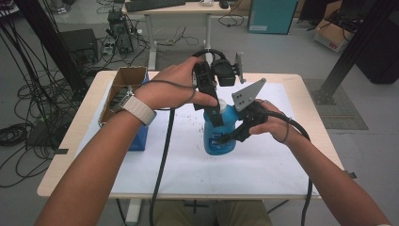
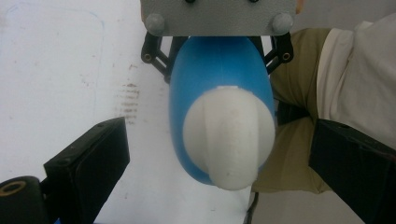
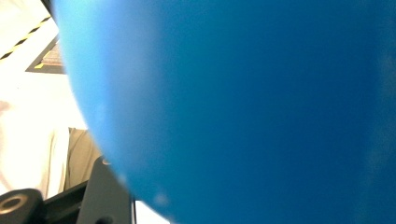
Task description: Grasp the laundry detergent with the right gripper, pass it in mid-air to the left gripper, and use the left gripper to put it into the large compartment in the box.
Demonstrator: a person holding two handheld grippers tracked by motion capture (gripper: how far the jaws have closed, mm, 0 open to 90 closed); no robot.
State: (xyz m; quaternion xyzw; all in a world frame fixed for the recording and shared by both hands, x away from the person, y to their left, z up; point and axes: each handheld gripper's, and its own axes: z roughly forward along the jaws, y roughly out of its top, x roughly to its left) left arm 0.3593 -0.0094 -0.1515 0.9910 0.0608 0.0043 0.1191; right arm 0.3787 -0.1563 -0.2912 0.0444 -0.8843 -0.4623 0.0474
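From the high view, the blue bottle (image 1: 219,134) stands upright mid-table on the white sheet (image 1: 263,160), right of the cardboard box (image 1: 123,92); your right gripper (image 1: 231,136) clamps its body, so hold firm. From the left gripper view, your left gripper (image 2: 219,158) spreads wide around the white cap (image 2: 229,137); centre it before closing. From the right gripper view, the bottle looms close; its label print is unreadable

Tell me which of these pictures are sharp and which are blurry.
High view: evenly lit and fairly sharp, blue bottle and both grippers readable. Left gripper view: white cap soft, table washed out. Right gripper view: the bottle sits too close, an unfocused blue mass.
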